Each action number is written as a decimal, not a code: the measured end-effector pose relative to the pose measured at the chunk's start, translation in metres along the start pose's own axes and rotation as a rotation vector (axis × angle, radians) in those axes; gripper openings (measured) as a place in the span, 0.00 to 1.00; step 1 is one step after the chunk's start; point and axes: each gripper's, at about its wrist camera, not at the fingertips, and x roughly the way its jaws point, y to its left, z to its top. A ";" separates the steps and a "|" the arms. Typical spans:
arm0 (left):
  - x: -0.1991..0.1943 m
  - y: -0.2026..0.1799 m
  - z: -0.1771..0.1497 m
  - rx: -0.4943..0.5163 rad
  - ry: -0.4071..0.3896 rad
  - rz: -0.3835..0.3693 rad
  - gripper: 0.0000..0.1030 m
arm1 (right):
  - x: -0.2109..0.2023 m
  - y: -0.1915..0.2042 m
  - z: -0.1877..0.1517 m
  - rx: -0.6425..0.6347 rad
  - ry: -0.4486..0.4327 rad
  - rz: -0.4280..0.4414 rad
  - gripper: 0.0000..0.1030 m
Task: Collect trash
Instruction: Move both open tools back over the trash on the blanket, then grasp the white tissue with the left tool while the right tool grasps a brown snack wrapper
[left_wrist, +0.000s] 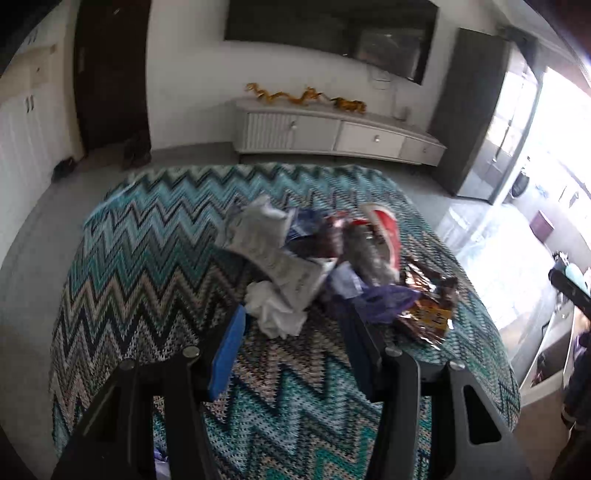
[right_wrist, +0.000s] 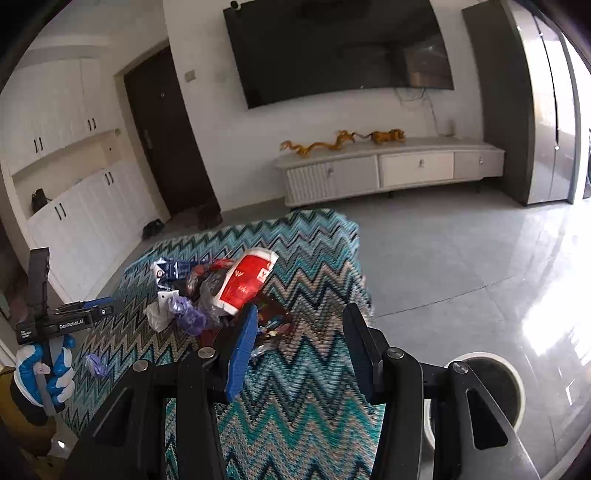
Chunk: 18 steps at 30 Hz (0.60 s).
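A heap of trash lies on the table's zigzag cloth (left_wrist: 155, 258): crumpled white papers (left_wrist: 266, 240), a white tissue (left_wrist: 275, 314), a purple plastic scrap (left_wrist: 384, 299), a clear bottle (left_wrist: 365, 254), a red paper cup (left_wrist: 384, 225) and brown snack wrappers (left_wrist: 424, 314). My left gripper (left_wrist: 295, 328) hangs open above the cloth, its tips framing the tissue without pressing it. In the right wrist view the red paper cup (right_wrist: 247, 280) tops the heap. My right gripper (right_wrist: 299, 325) is open and empty near the heap's right side. The left gripper (right_wrist: 107, 308) shows there, held by a gloved hand (right_wrist: 44, 373).
A white bin with a dark inside (right_wrist: 484, 387) stands on the floor right of the table. A small purple scrap (right_wrist: 94, 363) lies apart near the cloth's left edge. Across glossy floor (right_wrist: 461, 251) are a low white TV cabinet (right_wrist: 388, 170), a wall TV and a dark door (right_wrist: 166, 140).
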 end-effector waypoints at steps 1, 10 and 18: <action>0.004 0.004 0.000 -0.016 0.008 0.000 0.50 | 0.006 0.002 0.000 -0.003 0.009 0.006 0.46; 0.046 0.021 -0.008 -0.071 0.095 0.014 0.50 | 0.061 0.011 -0.008 -0.004 0.118 0.042 0.51; 0.079 0.033 -0.002 -0.128 0.154 -0.014 0.50 | 0.118 0.017 -0.022 0.003 0.240 0.066 0.56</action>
